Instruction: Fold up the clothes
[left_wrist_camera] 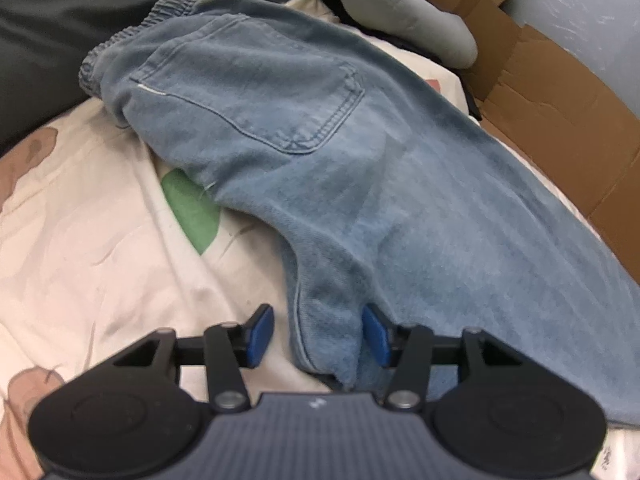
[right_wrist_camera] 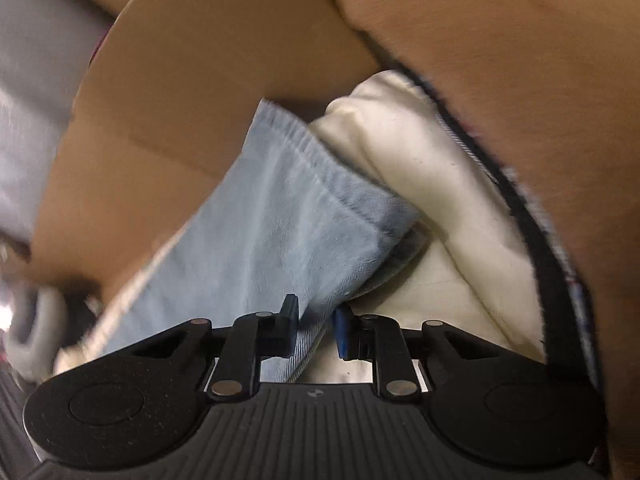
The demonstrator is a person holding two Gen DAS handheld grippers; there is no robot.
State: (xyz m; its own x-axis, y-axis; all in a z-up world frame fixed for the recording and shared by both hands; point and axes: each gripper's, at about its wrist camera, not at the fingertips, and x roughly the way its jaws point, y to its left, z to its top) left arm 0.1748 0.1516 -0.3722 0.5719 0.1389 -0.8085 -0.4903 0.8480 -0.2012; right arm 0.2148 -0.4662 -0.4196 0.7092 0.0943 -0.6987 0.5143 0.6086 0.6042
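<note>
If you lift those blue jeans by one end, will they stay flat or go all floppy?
Probably floppy: the jeans already sag and crease over the bedsheet. The cloth looks thick, so they may feel fairly heavy. They shouldn't slip easily; the right gripper pinches a leg edge, while the left gripper stands open around a fold.

right tongs (right_wrist_camera: 317, 330) pinch jeans leg (right_wrist_camera: 280, 232), cardboard (right_wrist_camera: 208, 80) behind.

Jeans (left_wrist_camera: 320, 152): faded light blue denim, centre of frame. Bedsheet (left_wrist_camera: 100, 240): cream with green and pink-brown patches, lower left. Cardboard (left_wrist_camera: 560, 120): plain brown, right; tool pads (left_wrist_camera: 262, 334) blue.
</note>
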